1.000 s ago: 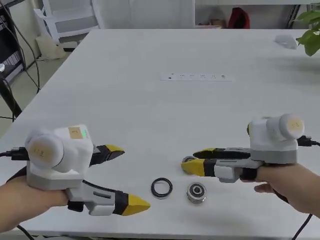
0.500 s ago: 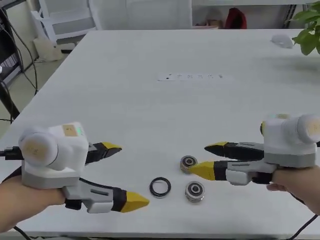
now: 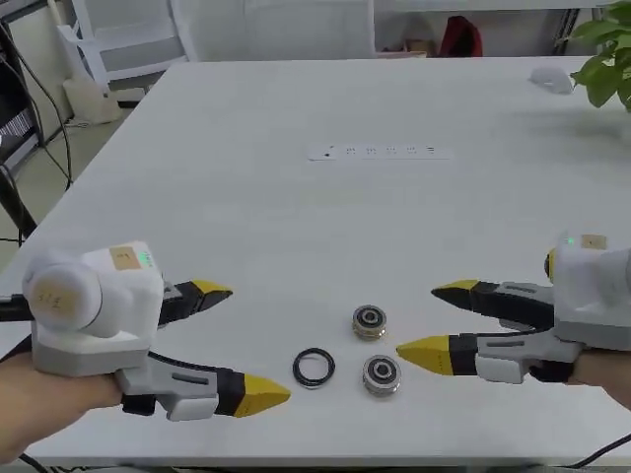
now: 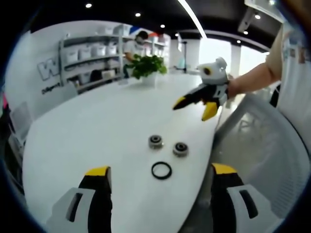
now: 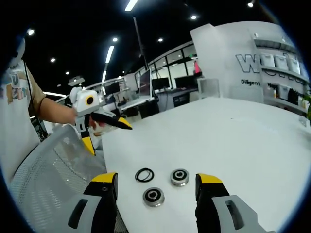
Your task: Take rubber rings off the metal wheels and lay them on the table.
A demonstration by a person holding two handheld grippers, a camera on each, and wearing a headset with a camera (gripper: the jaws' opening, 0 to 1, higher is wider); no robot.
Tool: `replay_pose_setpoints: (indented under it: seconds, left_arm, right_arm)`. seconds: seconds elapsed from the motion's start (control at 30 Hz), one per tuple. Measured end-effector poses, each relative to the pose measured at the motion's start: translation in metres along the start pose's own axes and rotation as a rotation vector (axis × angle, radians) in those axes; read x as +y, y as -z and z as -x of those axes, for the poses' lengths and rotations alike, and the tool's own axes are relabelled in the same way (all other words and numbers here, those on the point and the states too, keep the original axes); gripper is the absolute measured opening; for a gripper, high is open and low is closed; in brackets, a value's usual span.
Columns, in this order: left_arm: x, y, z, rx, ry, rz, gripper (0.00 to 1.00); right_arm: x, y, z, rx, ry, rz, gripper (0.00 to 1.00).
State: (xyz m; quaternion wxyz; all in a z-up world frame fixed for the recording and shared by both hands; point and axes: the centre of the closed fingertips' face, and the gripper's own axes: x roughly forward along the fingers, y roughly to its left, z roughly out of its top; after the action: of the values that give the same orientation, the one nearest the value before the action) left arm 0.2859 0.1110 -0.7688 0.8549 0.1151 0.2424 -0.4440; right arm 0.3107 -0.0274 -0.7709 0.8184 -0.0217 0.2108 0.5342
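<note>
One rubber ring (image 3: 314, 367) lies flat near the front edge of the table (image 3: 296, 197), just beside the near wheel (image 3: 381, 374); the far wheel (image 3: 369, 321) sits close behind. Your left gripper (image 3: 240, 342) and right gripper (image 3: 436, 319) flank them, jaws spread, empty. So one ring looks done; whether either wheel wears another is too small to tell.

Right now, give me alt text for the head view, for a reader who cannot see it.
A black rubber ring, a near metal wheel and a far metal wheel lie near the front edge of a white table, between the left gripper and the right gripper, both with jaws open and holding nothing.
</note>
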Motion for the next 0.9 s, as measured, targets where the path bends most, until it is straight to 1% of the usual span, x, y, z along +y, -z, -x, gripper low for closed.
replay_pose_setpoints:
  seconds: [0.07, 0.17, 0.3, 0.43, 0.67, 0.9]
  left_arm:
    - [0.0, -0.001, 0.001, -0.004, -0.003, -0.002, 0.85]
    - [-0.001, -0.001, 0.001, -0.006, -0.005, 0.0, 0.85]
    - [-0.002, 0.002, 0.002, 0.0, -0.01, 0.002, 0.86]
    - [-0.002, 0.004, 0.003, -0.002, -0.015, 0.012, 0.86]
    - [0.001, 0.005, 0.01, -0.002, -0.029, 0.016, 0.87]
    - [0.001, 0.006, 0.013, 0.001, -0.036, 0.015, 0.87]
  right_arm:
    - [0.001, 0.003, 0.004, 0.01, 0.008, 0.023, 0.64]
    - [0.002, 0.008, 0.008, 0.019, 0.016, 0.039, 0.66]
    - [0.001, 0.015, 0.012, 0.033, 0.029, 0.053, 0.67]
    - [0.0, 0.021, 0.018, 0.048, 0.042, 0.075, 0.68]
    - [-0.005, 0.028, 0.026, 0.055, 0.068, 0.081, 0.69]
    - [-0.004, 0.035, 0.035, 0.069, 0.089, 0.088, 0.7]
